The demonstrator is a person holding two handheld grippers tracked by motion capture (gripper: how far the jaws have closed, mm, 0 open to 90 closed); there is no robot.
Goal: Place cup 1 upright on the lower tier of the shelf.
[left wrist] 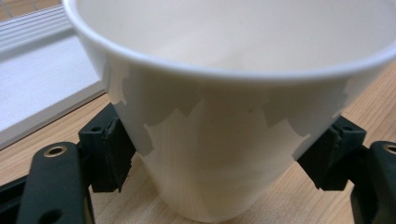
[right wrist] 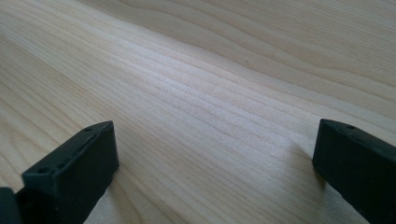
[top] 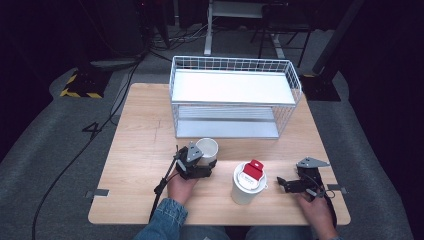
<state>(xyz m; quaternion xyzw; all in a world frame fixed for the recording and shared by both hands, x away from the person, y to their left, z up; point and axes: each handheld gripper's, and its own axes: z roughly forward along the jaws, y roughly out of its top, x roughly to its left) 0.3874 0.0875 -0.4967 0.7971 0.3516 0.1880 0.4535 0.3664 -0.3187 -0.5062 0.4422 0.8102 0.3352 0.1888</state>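
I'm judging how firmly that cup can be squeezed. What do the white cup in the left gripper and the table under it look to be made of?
The white cup looks like thin paper or light plastic with a matte finish: it has a thin rolled rim and soft, dull highlights. Which of the two I cannot tell. The table looks like pale wood or wood veneer, smooth, with grain lines running along it.

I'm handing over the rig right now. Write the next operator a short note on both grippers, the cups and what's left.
Left gripper: fingers shut on the open white cup, which stands on the table before the wire rack.
Right gripper: open, holding nothing, low over bare wood at the right.
Lidded cup with a red tab stands untouched between the grippers.
Done: the open cup is gripped. Left: lift it, probably to the rack.
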